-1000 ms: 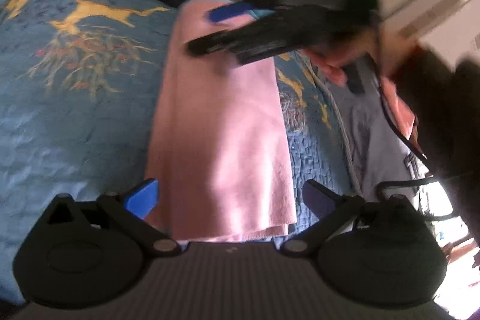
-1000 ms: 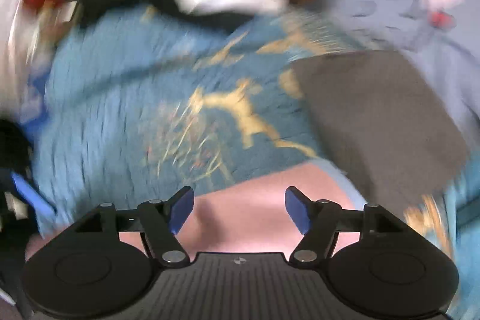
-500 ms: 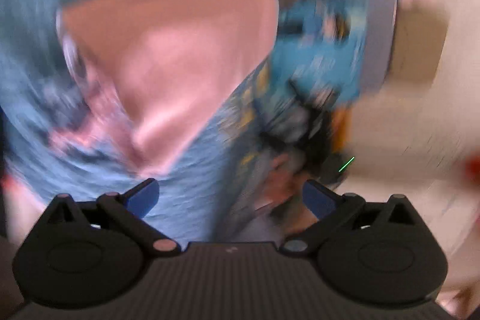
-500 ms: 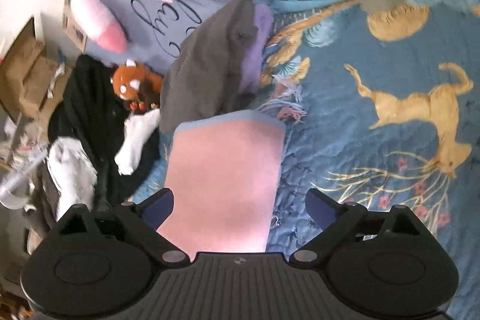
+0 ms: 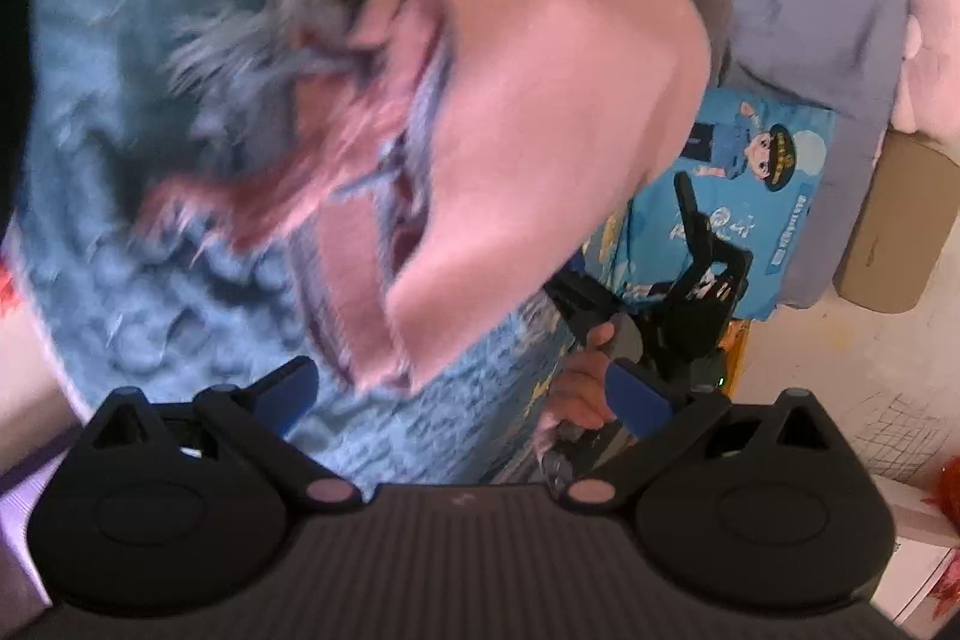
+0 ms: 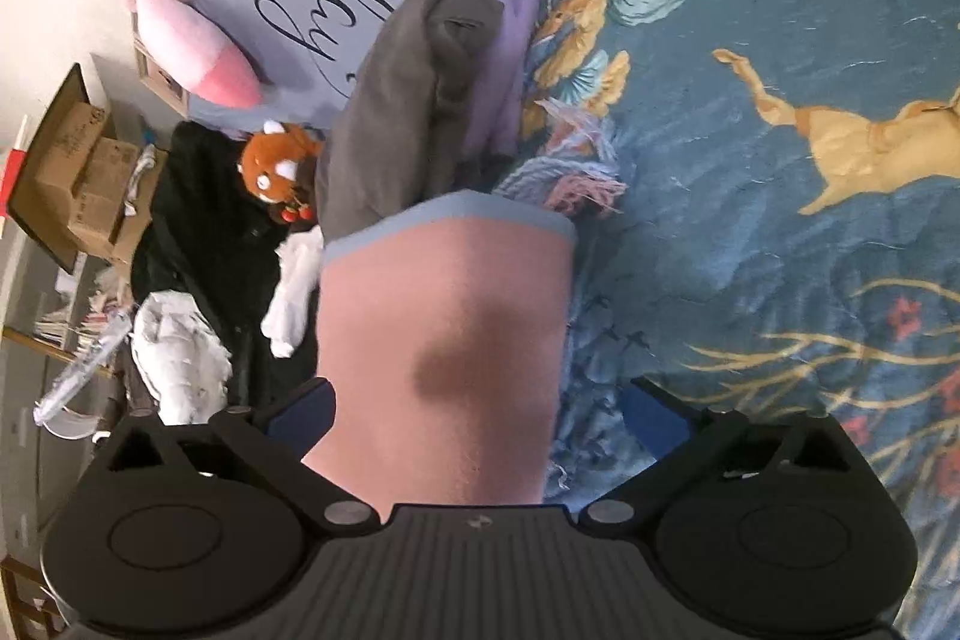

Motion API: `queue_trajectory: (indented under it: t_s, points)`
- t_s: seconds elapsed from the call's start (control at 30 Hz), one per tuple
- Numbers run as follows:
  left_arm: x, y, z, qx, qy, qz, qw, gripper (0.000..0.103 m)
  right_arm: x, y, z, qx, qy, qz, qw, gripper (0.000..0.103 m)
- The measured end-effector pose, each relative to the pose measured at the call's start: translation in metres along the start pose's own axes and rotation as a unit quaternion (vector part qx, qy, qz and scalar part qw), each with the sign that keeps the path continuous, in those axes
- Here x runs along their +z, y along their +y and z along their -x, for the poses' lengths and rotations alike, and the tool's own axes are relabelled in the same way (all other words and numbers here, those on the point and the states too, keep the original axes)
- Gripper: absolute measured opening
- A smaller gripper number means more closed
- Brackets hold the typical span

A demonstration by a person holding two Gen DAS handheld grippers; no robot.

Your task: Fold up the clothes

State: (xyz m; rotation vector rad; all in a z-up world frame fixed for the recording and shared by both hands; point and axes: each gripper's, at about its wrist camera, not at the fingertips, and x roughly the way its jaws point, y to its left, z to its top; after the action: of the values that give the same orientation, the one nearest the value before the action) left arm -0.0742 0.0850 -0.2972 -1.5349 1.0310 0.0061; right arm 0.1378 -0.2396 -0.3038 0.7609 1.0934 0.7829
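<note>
Right wrist view: the pink cloth is seen lying on the blue quilt, folded into a long strip that runs from 6 o'clock up to the middle, with a blue-trimmed edge at its far end. The right gripper is held over the near end; its jaws are opening and stand wide, the cloth between them but not pressed by the pads. A grey garment is stacked at 12 o'clock, just beyond the strip.

In the left wrist view the same cloth is blurred, its layered edges showing toward 9 o'clock. The left gripper is wide, nothing held, with the cloth's corner just ahead of it. The right gripper and a hand are seen at 4 o'clock.

The step in hand is judged to be the release after a lengthwise fold. Next, a short end would probably have to be pinched, through all layers, and carried over to halve the strip; the loose layers may slip apart if only the top one is caught.
</note>
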Motion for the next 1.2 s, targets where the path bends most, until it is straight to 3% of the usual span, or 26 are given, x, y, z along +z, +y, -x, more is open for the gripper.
queue_trajectory:
  t_s: [0.17, 0.3, 0.33, 0.37, 0.4, 0.43, 0.47, 0.5, 0.57, 0.7, 0.83, 0.9, 1.03, 1.1, 1.2]
  points:
    - [0.012, 0.006, -0.008, -0.003, -0.042, 0.02, 0.9989, 0.103, 0.001, 0.003, -0.016, 0.03, 0.01, -0.003, 0.999, 0.103]
    - [0.019, 0.012, -0.009, -0.059, -0.042, 0.065, 0.9953, 0.103, -0.003, 0.016, -0.034, 0.019, 0.005, 0.029, 0.999, 0.101]
    - [0.02, 0.011, -0.008, -0.059, -0.045, 0.061, 0.9954, 0.102, -0.005, 0.021, -0.037, 0.003, 0.004, 0.045, 0.999, 0.096]
    - [0.021, 0.009, -0.006, -0.058, -0.048, 0.055, 0.9957, 0.097, -0.006, 0.027, -0.04, -0.012, 0.003, 0.061, 0.998, 0.067]
    - [0.021, 0.004, -0.009, -0.048, -0.049, 0.04, 0.9969, 0.09, -0.007, 0.031, -0.04, -0.024, -0.001, 0.073, 0.997, 0.046]
    - [0.024, -0.001, -0.008, -0.034, -0.053, 0.02, 0.9979, 0.07, -0.009, 0.034, -0.038, -0.031, -0.007, 0.081, 0.996, 0.041]
    - [0.026, -0.003, -0.007, -0.026, -0.055, 0.002, 0.9982, 0.061, -0.01, 0.037, -0.034, -0.031, -0.015, 0.084, 0.996, 0.036]
    - [0.029, -0.001, -0.005, -0.024, -0.054, -0.005, 0.9982, 0.058, -0.012, 0.04, -0.027, -0.03, -0.025, 0.084, 0.996, 0.033]
    - [0.033, 0.001, -0.002, -0.027, -0.051, 0.0, 0.9983, 0.05, -0.021, 0.051, -0.014, -0.048, -0.049, 0.093, 0.993, 0.031]
    - [0.042, -0.028, 0.024, -0.023, -0.09, -0.085, 0.992, 0.046, -0.049, 0.074, 0.03, -0.061, -0.141, 0.086, 0.984, 0.03]
    - [0.06, -0.076, 0.056, -0.032, -0.136, -0.211, 0.9674, 0.041, -0.09, 0.091, 0.084, -0.074, -0.246, 0.095, 0.962, 0.03]
    - [0.068, -0.095, 0.056, -0.018, -0.12, -0.259, 0.9583, 0.041, -0.116, 0.086, 0.102, -0.09, -0.281, 0.071, 0.953, 0.03]
    - [0.072, -0.106, 0.033, 0.06, -0.079, -0.326, 0.94, 0.041, -0.169, 0.045, 0.097, -0.154, -0.269, -0.036, 0.95, 0.03]
    - [0.072, -0.095, 0.015, 0.104, -0.063, -0.343, 0.9314, 0.041, -0.192, 0.023, 0.094, -0.154, -0.274, -0.081, 0.946, 0.032]
    - [0.075, -0.078, 0.012, 0.101, -0.062, -0.348, 0.93, 0.041, -0.2, 0.015, 0.096, -0.144, -0.287, -0.11, 0.941, 0.037]
